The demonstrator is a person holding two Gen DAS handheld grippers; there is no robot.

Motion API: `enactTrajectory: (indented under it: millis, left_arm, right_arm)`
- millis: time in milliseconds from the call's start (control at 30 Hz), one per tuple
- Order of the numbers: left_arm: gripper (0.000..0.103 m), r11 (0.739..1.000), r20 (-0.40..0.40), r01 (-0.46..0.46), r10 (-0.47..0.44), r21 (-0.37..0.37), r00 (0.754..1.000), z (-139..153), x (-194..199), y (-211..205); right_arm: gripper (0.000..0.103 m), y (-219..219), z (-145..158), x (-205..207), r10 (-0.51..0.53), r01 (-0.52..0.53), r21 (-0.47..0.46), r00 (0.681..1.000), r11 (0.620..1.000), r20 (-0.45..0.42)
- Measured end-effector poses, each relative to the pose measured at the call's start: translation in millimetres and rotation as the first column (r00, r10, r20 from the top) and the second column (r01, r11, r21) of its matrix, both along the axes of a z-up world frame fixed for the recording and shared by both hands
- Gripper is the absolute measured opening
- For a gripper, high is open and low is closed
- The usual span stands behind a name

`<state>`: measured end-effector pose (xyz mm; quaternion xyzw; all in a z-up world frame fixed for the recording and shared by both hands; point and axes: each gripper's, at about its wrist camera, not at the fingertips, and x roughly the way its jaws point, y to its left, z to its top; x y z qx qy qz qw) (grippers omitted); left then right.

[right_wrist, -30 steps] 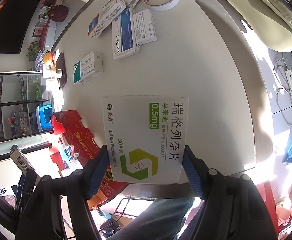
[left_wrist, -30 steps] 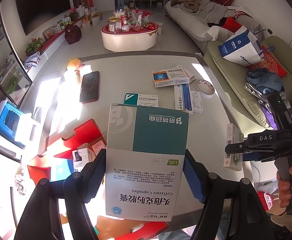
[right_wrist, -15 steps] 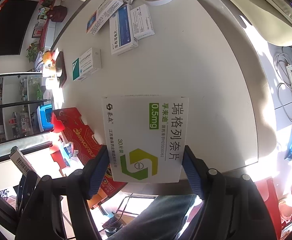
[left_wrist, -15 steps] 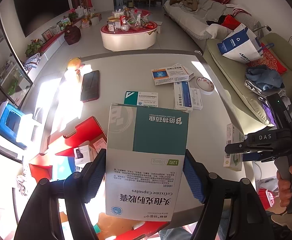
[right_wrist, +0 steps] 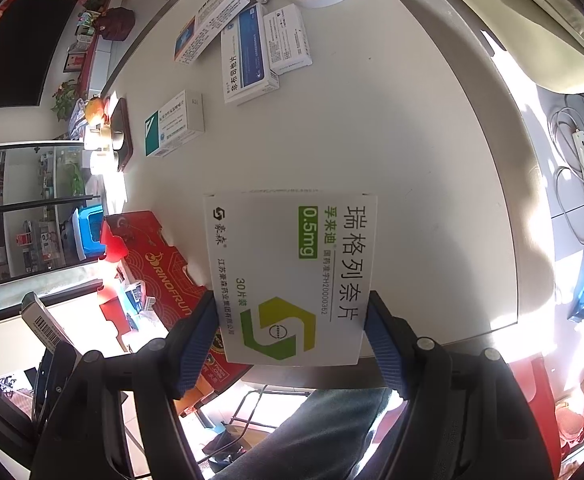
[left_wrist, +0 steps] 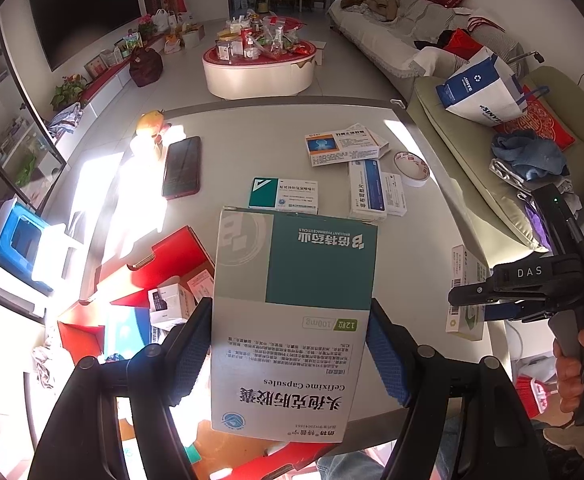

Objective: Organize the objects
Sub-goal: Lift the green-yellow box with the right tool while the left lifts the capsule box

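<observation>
A dark phone lies flat on the grey table, and near it an orange fruit sits in strong sunlight. Beyond the table stands a round white coffee table with a red top — it is crowded with bottles and jars. A long sofa runs along the right wall, and a white-and-blue paper bag stands on a green seat — beside a blue cloth. A large black television hangs on the left wall.

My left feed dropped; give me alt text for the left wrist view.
The left gripper clamps a teal-and-white Cefixime box above the table. Beyond lie four medicine boxes, a phone and a tape roll.
</observation>
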<state>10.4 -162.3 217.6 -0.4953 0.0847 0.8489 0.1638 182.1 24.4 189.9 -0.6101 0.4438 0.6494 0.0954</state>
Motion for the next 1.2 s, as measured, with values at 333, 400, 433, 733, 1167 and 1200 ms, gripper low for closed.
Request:
enactTrajectory:
  millis: [333,400,433,733,1167,1200]
  left_arm:
    - [0.077,1.000,0.002,0.000,0.000,0.001,1.000,-0.6,-1.5,0.0]
    - [0.077,1.000,0.004,-0.002,0.002,0.001,1.000,-1.1,-2.0,-0.3]
    - [0.077,1.000,0.005,-0.004,0.004,0.002,1.000,-1.4,-1.9,-0.7]
    - [0.077,1.000,0.011,-0.004,0.004,-0.001,1.000,-3.9,-2.1,-2.6]
    - [0.077,1.000,0.015,0.001,-0.001,-0.001,1.000,-5.7,-2.8,-4.2]
    - [0.077,1.000,0.015,0.001,-0.001,-0.001,1.000,-6.0,-2.8,-4.4]
  right_arm:
    - [0.071,-1.0,-1.4,-1.4,0.003,-0.003,-0.002,1.000,1.000,0.002]
    - [0.071,-0.6,-2.3,-2.3,0.006,-0.006,-0.003,1.000,1.000,0.004]
    - [0.071,-0.8,-2.4,-2.6,0.007,-0.007,-0.003,1.000,1.000,0.005]
    - [0.071,-0.5,-1.9,-3.4,0.008,-0.008,-0.003,1.000,1.000,0.006]
    - [0.071,-0.1,-1.7,-4.4,0.008,-0.008,-0.004,1.000,1.000,0.007]
    - [0.071,0.2,-1.8,-4.2,0.008,-0.008,-0.005,1.000,1.000,0.007]
